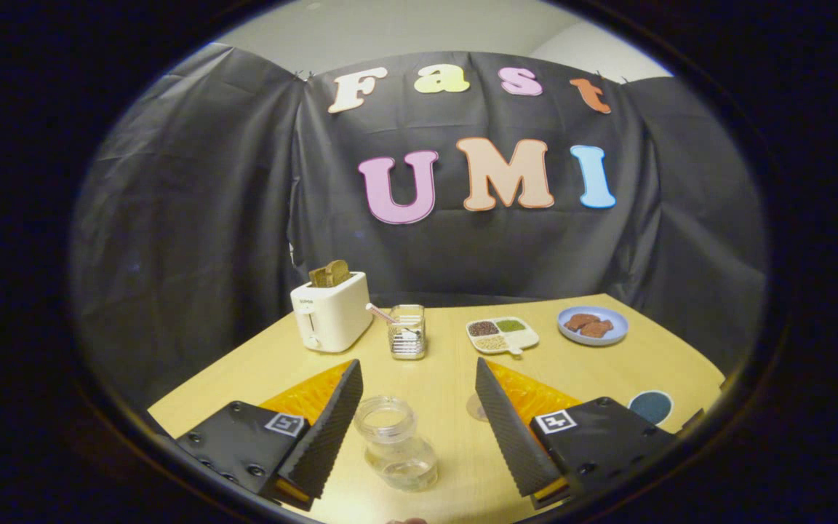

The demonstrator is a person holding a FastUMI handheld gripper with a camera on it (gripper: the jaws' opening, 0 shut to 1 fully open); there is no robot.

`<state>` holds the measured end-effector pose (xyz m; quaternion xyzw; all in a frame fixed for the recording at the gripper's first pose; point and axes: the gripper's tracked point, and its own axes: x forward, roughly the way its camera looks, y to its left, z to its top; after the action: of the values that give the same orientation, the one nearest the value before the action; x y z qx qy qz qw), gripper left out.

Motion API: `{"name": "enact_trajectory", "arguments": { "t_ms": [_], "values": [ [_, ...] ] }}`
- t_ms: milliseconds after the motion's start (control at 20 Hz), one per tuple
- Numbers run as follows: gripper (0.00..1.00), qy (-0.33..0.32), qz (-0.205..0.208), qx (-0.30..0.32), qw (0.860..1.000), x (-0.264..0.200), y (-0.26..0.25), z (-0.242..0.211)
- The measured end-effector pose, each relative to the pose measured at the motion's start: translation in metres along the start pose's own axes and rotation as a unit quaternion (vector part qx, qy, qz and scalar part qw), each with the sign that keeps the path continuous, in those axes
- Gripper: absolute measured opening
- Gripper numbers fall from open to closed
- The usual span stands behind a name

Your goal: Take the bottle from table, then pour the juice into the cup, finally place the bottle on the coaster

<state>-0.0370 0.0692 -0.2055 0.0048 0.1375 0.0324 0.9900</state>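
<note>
Bottle (396, 442) stands upright on the table (608, 364), clear plastic, no cap on, open mouth up, between the two fingers but nearer the left one. Gripper (419, 397) is spread wide, fingers well apart; neither finger presses on the bottle, and whether the left finger touches it can't be told. Liquid inside looks clear, level hard to judge.

Just by the right finger's inner side, a bit of a clear round thing on the table, prob. the cup (476, 407), mostly hidden behind that finger. Coaster (650, 406), dark and round, sits beyond the right finger's housing, off to the right, flat on the table.

Ahead of the fingers, further back on the table: clear glass jar (407, 332) w/ a pink-handled utensil leaning out, straight ahead of the left finger. Left of the jar, a white toaster (330, 311) w/ brown toast sticking up from the slot. Ahead of the right finger, a small divided dish (503, 335) w/ grains/seeds in separate compartments. Right of that, a blue plate (593, 325) w/ brown pieces on it. Black cloth wall behind the table.
</note>
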Motion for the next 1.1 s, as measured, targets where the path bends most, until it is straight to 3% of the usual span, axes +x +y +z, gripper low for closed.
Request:
{"name": "enact_trajectory", "arguments": {
  "t_ms": [450,1100],
  "values": [
    [0.98,-0.003,0.013,-0.048,0.999,-0.003,0.023,-0.004],
    [0.98,0.078,0.012,-0.049,0.996,0.016,0.024,-0.09]
  ]
}}
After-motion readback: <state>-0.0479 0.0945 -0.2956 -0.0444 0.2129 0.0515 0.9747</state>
